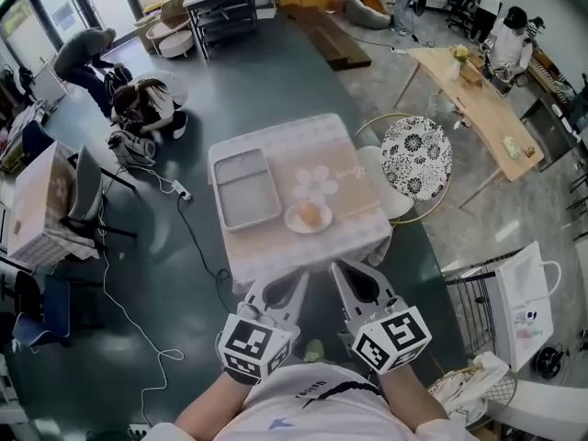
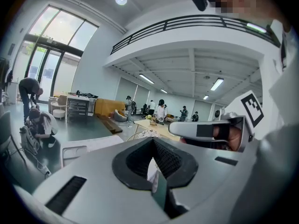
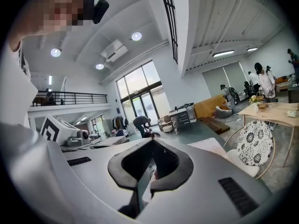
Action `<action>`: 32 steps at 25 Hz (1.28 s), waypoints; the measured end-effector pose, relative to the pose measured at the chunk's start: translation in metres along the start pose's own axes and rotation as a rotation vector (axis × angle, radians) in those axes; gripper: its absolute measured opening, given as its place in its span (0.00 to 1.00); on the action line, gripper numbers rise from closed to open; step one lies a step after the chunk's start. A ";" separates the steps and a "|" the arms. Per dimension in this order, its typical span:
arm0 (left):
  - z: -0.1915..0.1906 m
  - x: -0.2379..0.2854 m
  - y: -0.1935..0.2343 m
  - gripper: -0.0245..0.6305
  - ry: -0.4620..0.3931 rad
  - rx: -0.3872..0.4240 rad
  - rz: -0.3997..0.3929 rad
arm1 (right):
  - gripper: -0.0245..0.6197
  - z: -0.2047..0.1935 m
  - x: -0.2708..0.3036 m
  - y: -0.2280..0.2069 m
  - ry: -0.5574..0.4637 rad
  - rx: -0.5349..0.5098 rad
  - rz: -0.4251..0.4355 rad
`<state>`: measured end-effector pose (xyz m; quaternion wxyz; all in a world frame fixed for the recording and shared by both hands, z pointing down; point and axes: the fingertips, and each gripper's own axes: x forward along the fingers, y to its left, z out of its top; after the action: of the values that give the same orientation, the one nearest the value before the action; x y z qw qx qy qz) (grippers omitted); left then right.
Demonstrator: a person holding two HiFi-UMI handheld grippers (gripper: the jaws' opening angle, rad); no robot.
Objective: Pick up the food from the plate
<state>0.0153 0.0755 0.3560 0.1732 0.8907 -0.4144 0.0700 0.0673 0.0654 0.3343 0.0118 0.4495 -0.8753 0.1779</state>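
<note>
Head view alone shows food (image 1: 310, 214) on plate (image 1: 291, 221); left gripper (image 2: 153, 141), right gripper (image 3: 152, 143) fingers pressed together.

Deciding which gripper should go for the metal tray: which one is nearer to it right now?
Left. The left gripper is held short of the table, almost straight below the tray. The right gripper is beside it, farther right, beyond the plate.

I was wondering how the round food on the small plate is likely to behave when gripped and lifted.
The food looks rounded, so it may roll on the shallow plate if nudged. It sits well inside the plate's rim, so it is probably light. Whether it is soft or firm cannot be told from here.
</note>
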 end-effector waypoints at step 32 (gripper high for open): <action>-0.146 0.222 0.140 0.24 0.347 0.109 -0.253 | 0.06 -0.077 0.205 -0.175 0.196 0.138 -0.119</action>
<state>0.0549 -0.1136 0.5864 0.2008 0.9182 -0.2588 0.2225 0.0728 -0.1634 0.4965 0.0770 0.4807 -0.8275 0.2798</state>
